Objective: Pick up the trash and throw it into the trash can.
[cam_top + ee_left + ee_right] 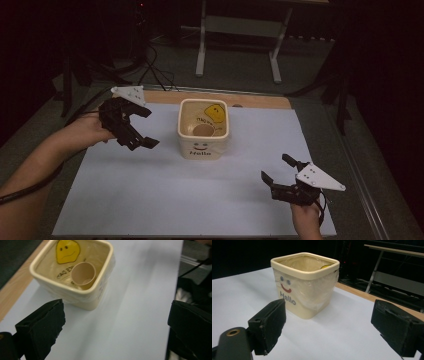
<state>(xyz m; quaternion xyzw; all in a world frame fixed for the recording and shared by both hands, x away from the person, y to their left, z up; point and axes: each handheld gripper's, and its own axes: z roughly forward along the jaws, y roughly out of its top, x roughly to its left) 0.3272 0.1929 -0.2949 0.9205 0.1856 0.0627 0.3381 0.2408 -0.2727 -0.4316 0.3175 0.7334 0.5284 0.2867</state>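
right gripper [280, 169], jaws wide, empty | cream "Hello" bin [203, 145] ahead-left, well apart | left gripper [146, 128], jaws wide, near bin's left | paper cup [202, 131] inside bin

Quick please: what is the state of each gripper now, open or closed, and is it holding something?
Left gripper: open, holds nothing, beside the cream bin.
Right gripper: open, holds nothing, low over the white sheet.

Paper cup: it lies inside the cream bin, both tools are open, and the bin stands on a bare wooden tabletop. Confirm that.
Wrong on one point. The cream bin stands on a white sheet, not bare wood, as the high view shows. The paper cup does lie inside it, and the left tool and right tool are open.
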